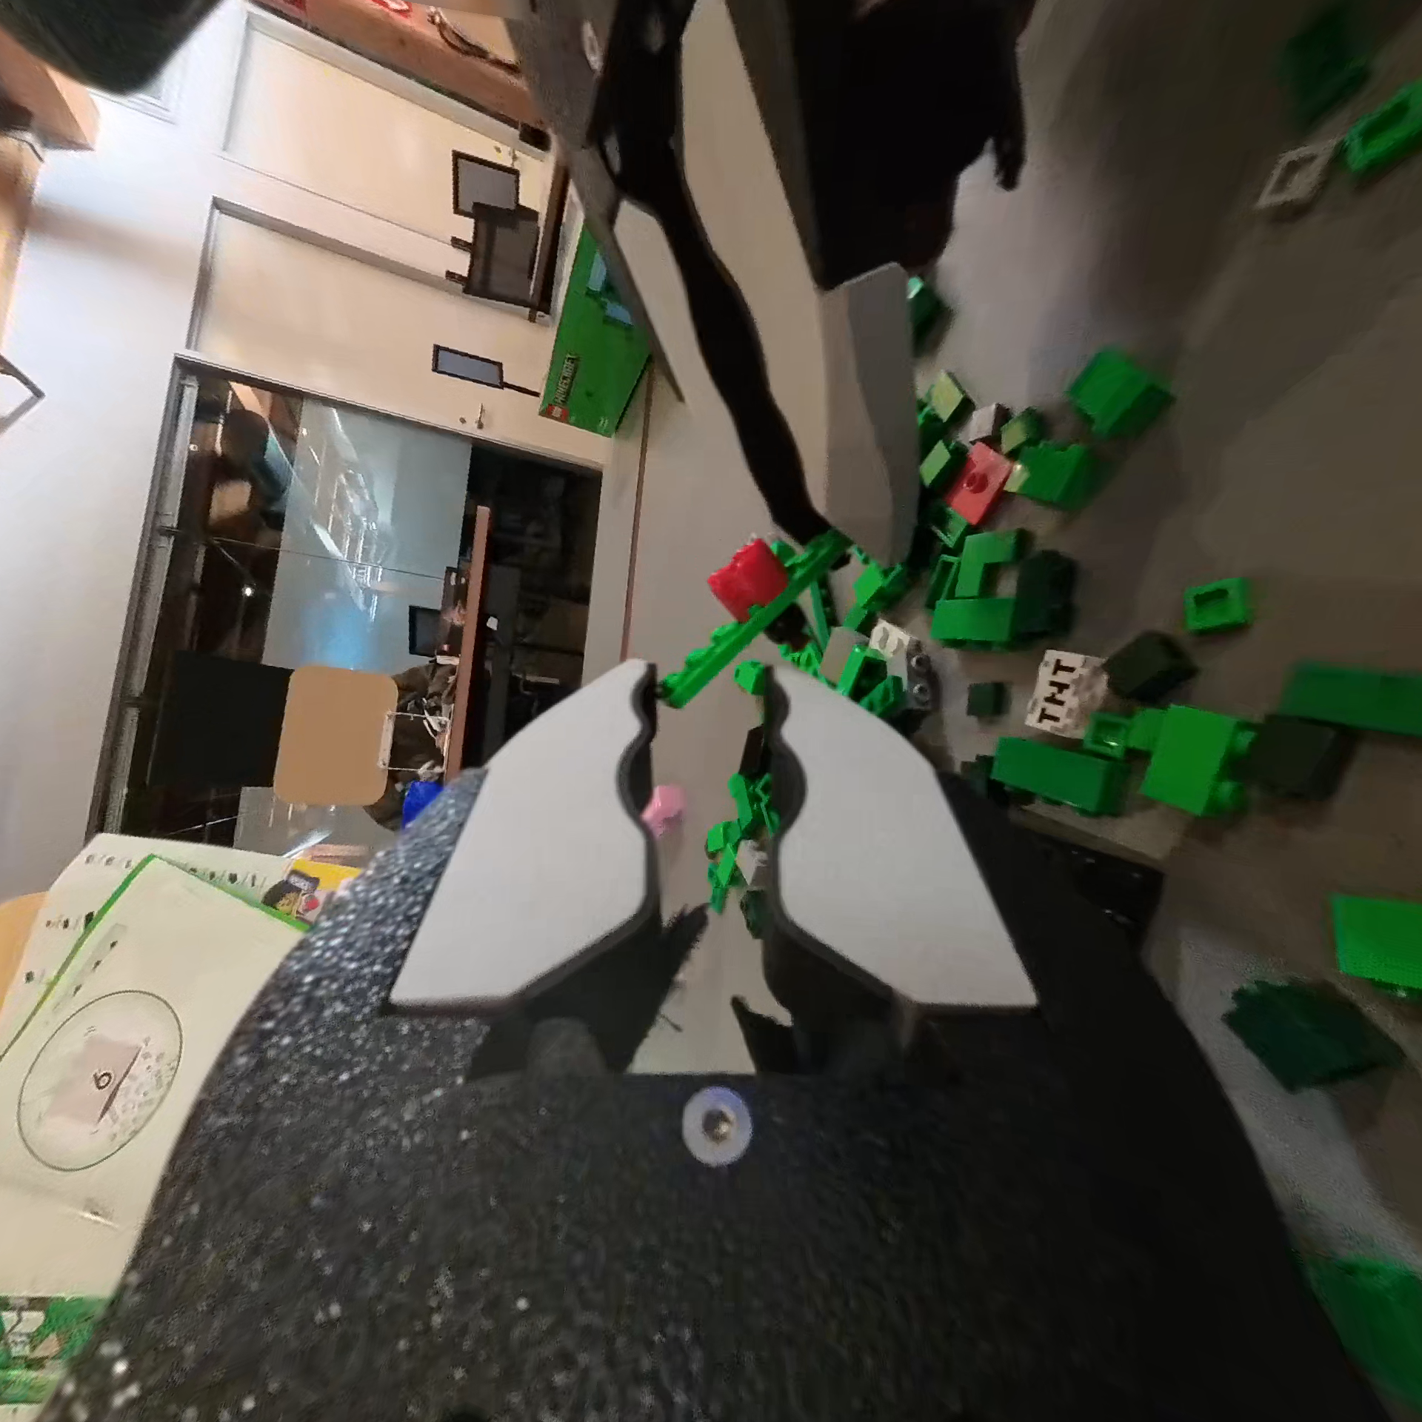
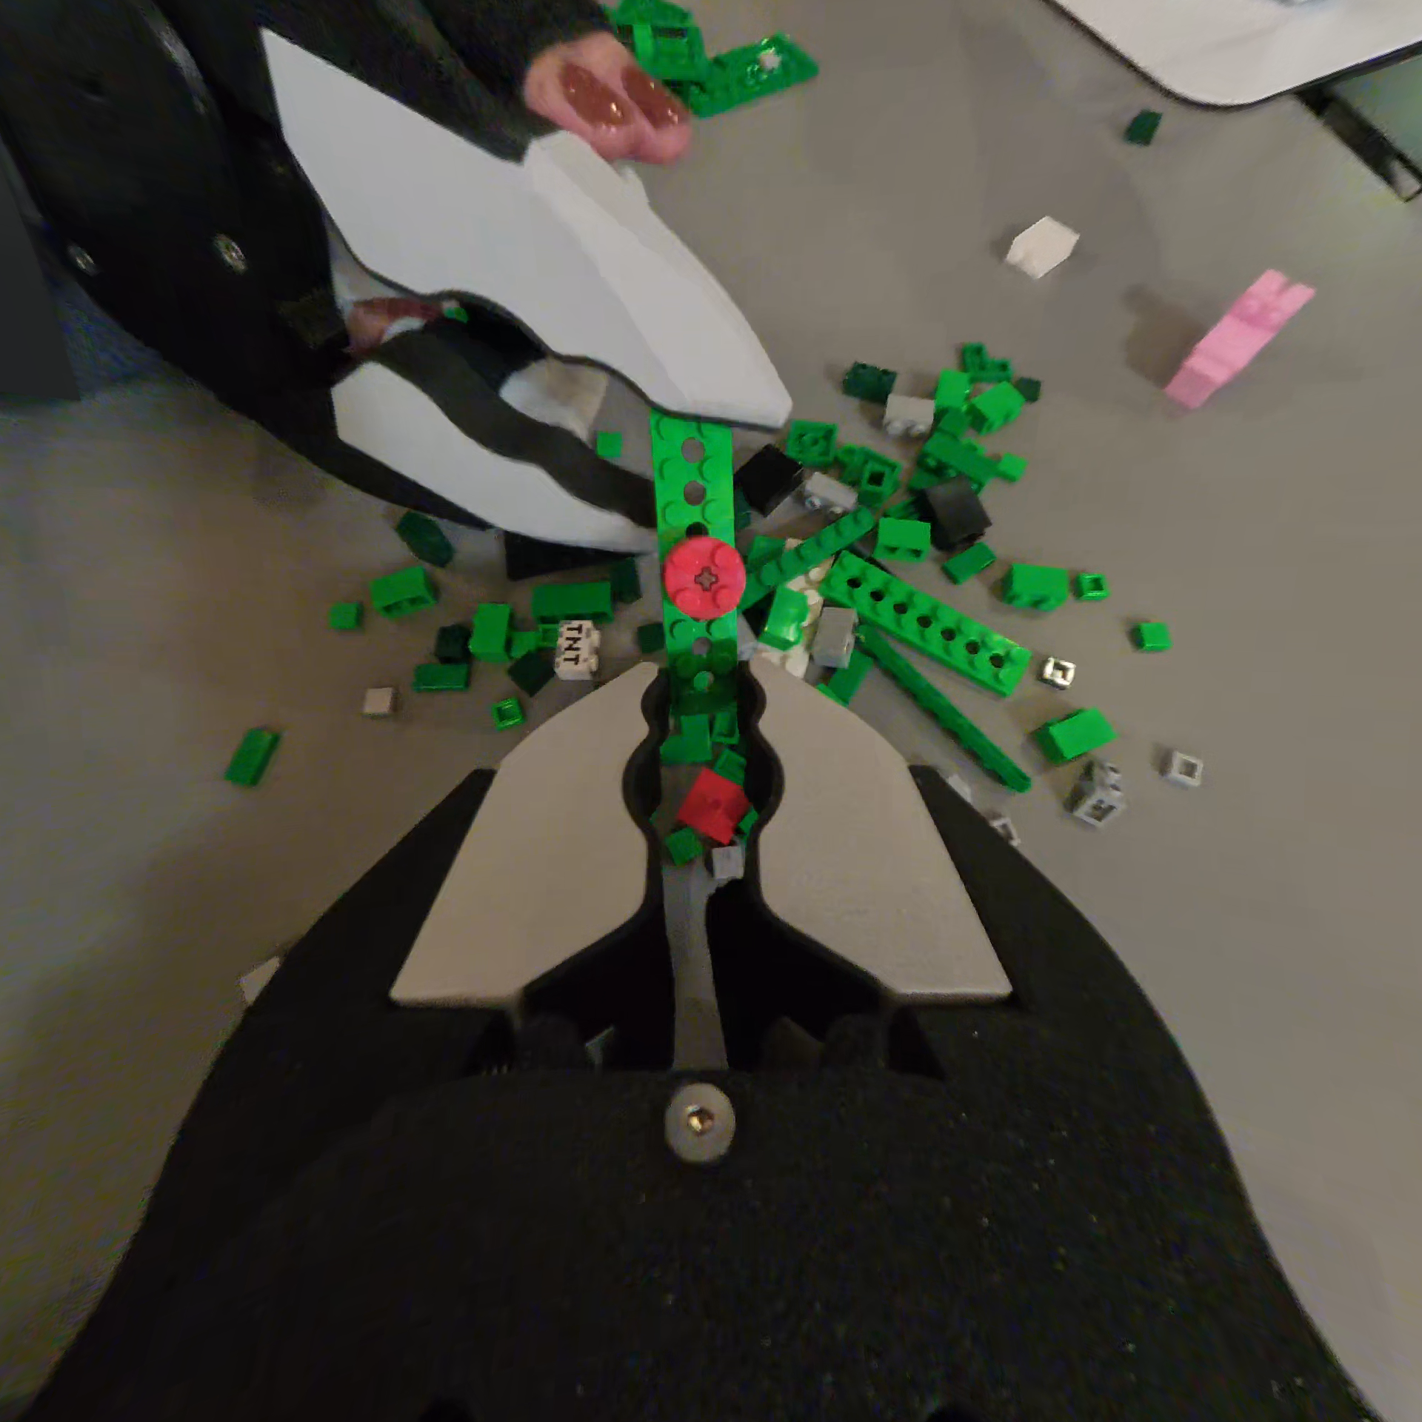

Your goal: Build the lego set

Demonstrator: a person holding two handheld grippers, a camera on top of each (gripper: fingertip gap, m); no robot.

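Note:
A long green plate with holes (image 2: 695, 492) carries a red round piece (image 2: 704, 577). My right gripper (image 2: 706, 681) is shut on the plate's near end and holds it above the pile of green bricks (image 2: 908, 554). My left gripper (image 2: 712, 462) is open, with its fingertips at the plate's far end. In the left wrist view the plate (image 1: 739, 639) runs from my left gripper (image 1: 708, 681) up to the right gripper (image 1: 846, 539), with the red round piece (image 1: 742, 577) on it. The plate's end touches one left fingertip.
Loose green, grey and black bricks lie on the grey table (image 2: 1231, 1000). Among them are a red square brick (image 2: 712, 804), a white printed brick (image 2: 577, 650), a pink piece (image 2: 1239, 338) and a long green brick with holes (image 2: 923, 623). An instruction booklet (image 1: 92, 1039) and a green box (image 1: 596, 346) are nearby. The tips of one gripper are about 4 cm away from the tips of the other.

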